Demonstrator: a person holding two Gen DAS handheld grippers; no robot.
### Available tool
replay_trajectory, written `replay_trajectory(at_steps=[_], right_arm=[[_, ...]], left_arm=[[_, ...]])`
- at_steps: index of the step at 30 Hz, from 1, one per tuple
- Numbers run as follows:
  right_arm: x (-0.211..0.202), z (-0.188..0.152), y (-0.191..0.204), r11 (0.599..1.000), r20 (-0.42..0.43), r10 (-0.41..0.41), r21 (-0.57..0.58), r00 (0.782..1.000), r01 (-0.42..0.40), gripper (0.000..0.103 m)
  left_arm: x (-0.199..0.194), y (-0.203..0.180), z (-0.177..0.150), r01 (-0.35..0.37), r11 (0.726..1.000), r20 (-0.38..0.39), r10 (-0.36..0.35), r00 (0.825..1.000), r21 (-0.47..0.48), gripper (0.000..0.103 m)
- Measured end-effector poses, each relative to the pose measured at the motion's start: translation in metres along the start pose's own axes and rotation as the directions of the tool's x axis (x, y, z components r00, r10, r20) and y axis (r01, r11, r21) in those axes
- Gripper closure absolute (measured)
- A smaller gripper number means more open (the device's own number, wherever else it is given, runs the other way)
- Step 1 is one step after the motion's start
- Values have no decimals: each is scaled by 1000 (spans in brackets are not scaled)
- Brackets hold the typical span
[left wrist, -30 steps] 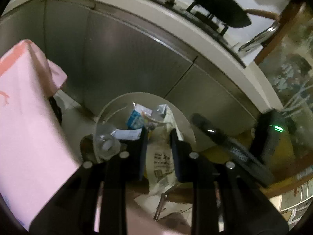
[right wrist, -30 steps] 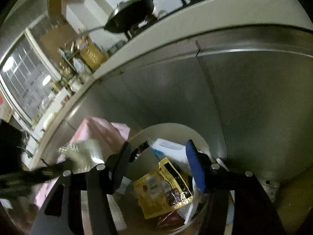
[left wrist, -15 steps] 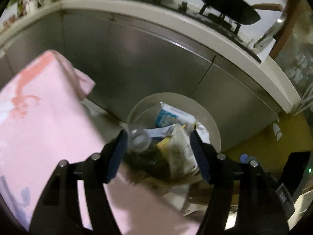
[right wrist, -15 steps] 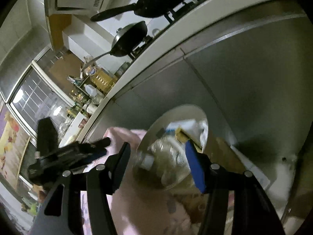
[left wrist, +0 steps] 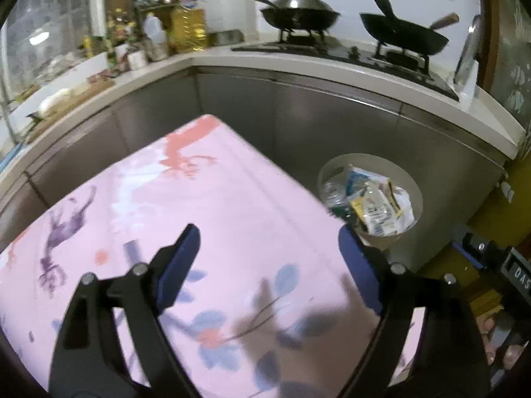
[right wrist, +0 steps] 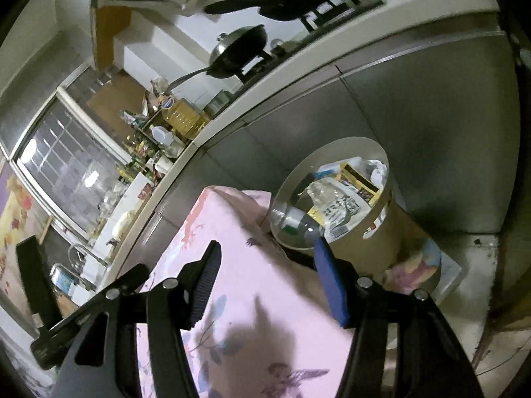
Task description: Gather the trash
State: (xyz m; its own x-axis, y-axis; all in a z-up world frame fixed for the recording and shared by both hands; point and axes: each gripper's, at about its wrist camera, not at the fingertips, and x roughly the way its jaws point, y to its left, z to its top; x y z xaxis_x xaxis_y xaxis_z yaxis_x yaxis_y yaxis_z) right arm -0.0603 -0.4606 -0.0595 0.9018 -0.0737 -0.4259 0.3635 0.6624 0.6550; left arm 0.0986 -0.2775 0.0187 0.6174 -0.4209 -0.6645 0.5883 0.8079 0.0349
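Note:
A round beige trash bin [left wrist: 415, 195] stands on the floor against the steel cabinets, past the table's far right corner; it also shows in the right wrist view [right wrist: 361, 248]. It is full of wrappers [left wrist: 381, 205], a clear plastic bottle [right wrist: 295, 222] and a yellow packet [right wrist: 358, 179]. My left gripper [left wrist: 268, 248] is open and empty above the pink floral tablecloth [left wrist: 199, 205]. My right gripper [right wrist: 265, 265] is open and empty above the same cloth [right wrist: 239, 292], short of the bin.
Steel cabinet fronts [left wrist: 332, 122] run under a white counter [left wrist: 365, 69] with two woks [left wrist: 298, 16] on a stove. Bottles and jars [left wrist: 149, 39] crowd the counter at left. A sink [right wrist: 66, 278] sits at far left. The other gripper's body [left wrist: 497, 265] is at right.
Both grippers have pulled back and up from the bin to over the table. The left gripper opened and let its paper trash and bottle fall into the bin.

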Motion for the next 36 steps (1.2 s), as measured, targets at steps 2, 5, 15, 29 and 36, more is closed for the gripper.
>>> replay_trajectory(at_steps=[2, 5, 15, 29, 36], right_arm=[[-4, -4, 11, 1000, 4, 1, -10, 1000, -1, 47], [-9, -11, 26, 1000, 5, -2, -26, 1000, 2, 45], [-34, -29, 70, 997, 61, -10, -79, 998, 15, 35], [-50, -36, 81, 996, 96, -48, -76, 994, 56, 27], [-55, -36, 73, 998, 101, -38, -55, 994, 44, 26]], left_arm=[[-13, 9, -6, -8, 1000, 12, 8, 1000, -10, 15], [-34, 22, -16, -40, 999, 34, 40, 999, -17, 8], [-71, 56, -34, -86, 994, 61, 90, 994, -63, 6], [-86, 53, -45, -119, 992, 72, 122, 990, -42, 6], [-96, 42, -45, -159, 987, 121, 159, 980, -12, 6]])
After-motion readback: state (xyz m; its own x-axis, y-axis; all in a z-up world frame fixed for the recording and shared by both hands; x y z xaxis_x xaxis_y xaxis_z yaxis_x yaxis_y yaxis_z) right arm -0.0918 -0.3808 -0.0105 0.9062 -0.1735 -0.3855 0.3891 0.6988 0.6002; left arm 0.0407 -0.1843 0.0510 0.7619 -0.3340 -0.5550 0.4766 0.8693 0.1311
